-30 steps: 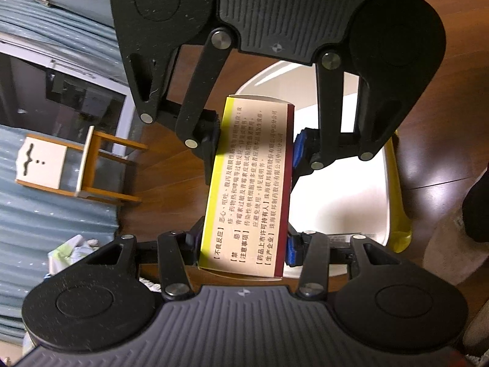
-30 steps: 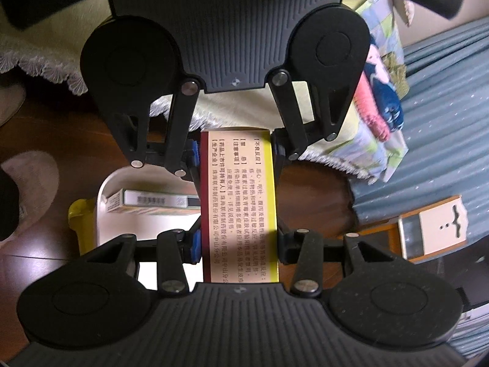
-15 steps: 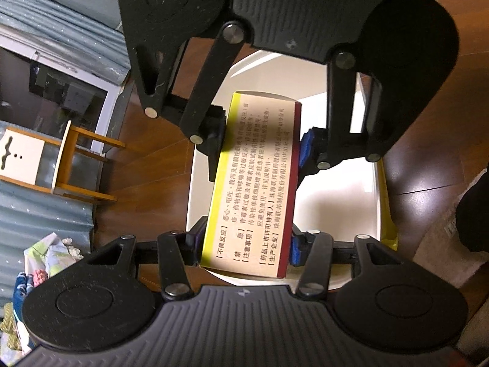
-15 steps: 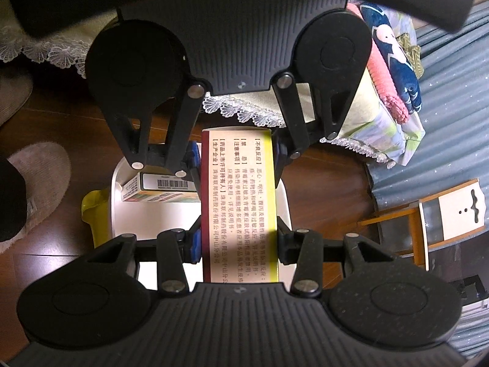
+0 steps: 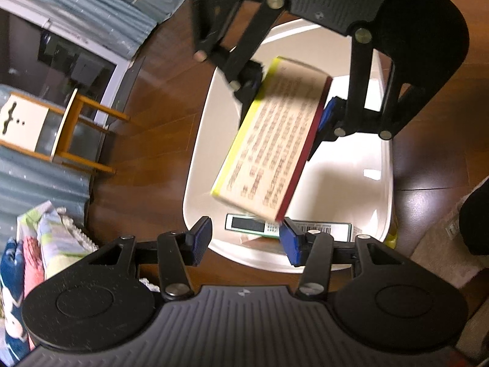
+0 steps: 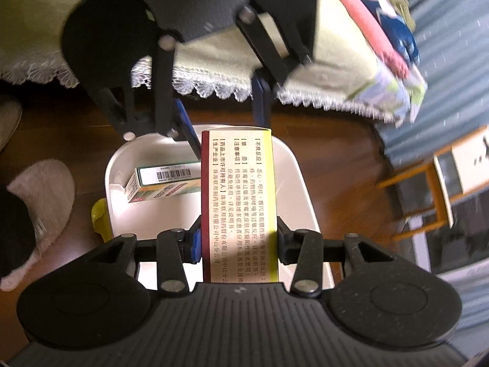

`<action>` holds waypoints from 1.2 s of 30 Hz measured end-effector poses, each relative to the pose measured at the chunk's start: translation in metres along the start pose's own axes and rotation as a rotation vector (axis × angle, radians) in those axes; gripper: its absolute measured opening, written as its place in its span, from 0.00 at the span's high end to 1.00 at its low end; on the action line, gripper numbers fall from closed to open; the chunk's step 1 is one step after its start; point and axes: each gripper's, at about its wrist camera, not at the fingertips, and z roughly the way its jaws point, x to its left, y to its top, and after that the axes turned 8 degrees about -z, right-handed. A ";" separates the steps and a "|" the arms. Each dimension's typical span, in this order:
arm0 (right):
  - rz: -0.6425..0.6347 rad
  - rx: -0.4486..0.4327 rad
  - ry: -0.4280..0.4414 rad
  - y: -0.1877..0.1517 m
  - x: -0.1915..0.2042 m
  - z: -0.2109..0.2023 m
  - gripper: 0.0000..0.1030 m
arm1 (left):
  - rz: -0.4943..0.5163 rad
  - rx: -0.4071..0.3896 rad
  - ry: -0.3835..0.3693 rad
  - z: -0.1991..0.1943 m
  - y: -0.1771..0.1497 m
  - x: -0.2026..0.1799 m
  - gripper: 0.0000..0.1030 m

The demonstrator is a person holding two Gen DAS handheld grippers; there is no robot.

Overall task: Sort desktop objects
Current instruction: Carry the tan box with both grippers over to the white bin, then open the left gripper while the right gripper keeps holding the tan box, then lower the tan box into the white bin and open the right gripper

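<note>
The right tongs [image 6: 238, 243] are pinching a long medicine box [image 6: 241, 205] by its near end, one finger pressing on each long side. The box is printed with red text on cream, with a yellow stripe along one edge and a dark red stripe along the other. It is reaching out over a white bin [image 6: 302, 189] that is sitting on a dark wooden floor [image 6: 342, 153].

The left tongs [image 5: 246, 240] are standing spread, with their blue pads [image 5: 203, 238] well apart and touching nothing. In the left wrist view the far end of the same box [image 5: 272, 150] is hanging tilted and blurred above the bin [image 5: 198, 159], clear of those pads, while the right tongs [image 5: 290, 98] are gripping its other end from across the bin.

Inside the bin a smaller box with a barcode [image 6: 165, 182] is lying on its side against the far wall; in the left wrist view it is showing just below the hanging box [image 5: 318, 229]. A yellow piece [image 6: 99, 217] is sticking out beside the bin's outer wall. A bed with a lace-trimmed cover [image 6: 321, 70] is standing just beyond the bin, and a small wooden stool [image 5: 76, 131] is standing well apart on the floor near a blue curtain [image 5: 97, 9].
</note>
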 end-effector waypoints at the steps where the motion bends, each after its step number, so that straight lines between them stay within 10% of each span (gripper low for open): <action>1: 0.030 0.009 0.011 0.000 -0.004 0.003 0.62 | -0.007 0.006 0.004 0.000 -0.002 0.001 0.46; 27: 1.362 0.250 0.369 -0.063 -0.063 0.070 0.61 | 0.033 0.135 0.029 0.007 -0.028 0.002 0.46; 36: 1.495 0.268 0.382 -0.085 -0.044 0.088 0.61 | 0.052 0.154 0.017 0.013 -0.031 -0.003 0.46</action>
